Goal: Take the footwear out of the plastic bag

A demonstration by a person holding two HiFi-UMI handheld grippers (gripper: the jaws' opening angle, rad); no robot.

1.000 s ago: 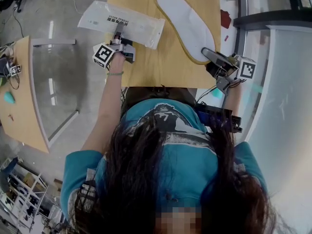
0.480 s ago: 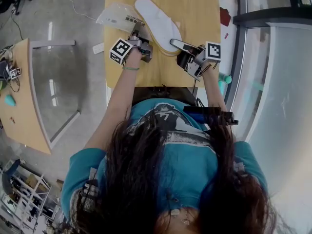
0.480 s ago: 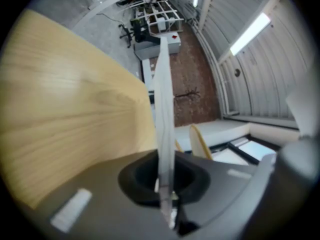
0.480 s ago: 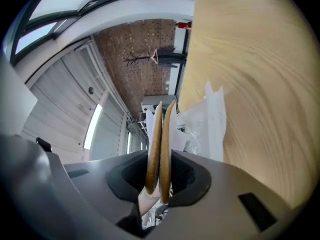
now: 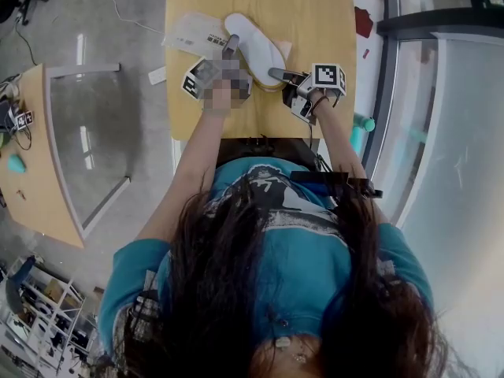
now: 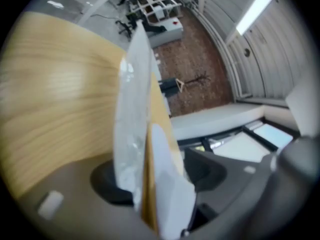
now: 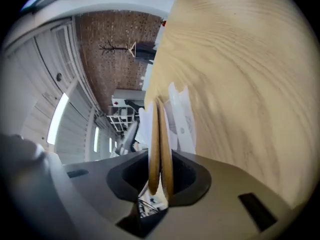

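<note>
The person leans over the tabletop (image 5: 315, 22) with a gripper in each hand. The right gripper (image 7: 161, 176) has its fingers closed on the slippers (image 7: 160, 144). Two thin soles with tan edges stand on edge between the fingers, pressed together, and they reach forward past the fingertips.

The left gripper (image 6: 160, 179) is near it, on the other side of the slippers. Its fingers have just been opening and now stand wide apart. Between them I see the clear bag (image 6: 131, 119) toward the left finger and a white part of the slippers toward the right finger. The fingers do not press on either of them.

Beyond both pairs of fingertips, the slippers slant across the tabletop with the white side up, and their near end is in the right fingers. The bag lies past the left fingers, on their outer side, with its edge against the slippers. Whether any part of the slippers is inside the bag, I cannot tell.
</note>
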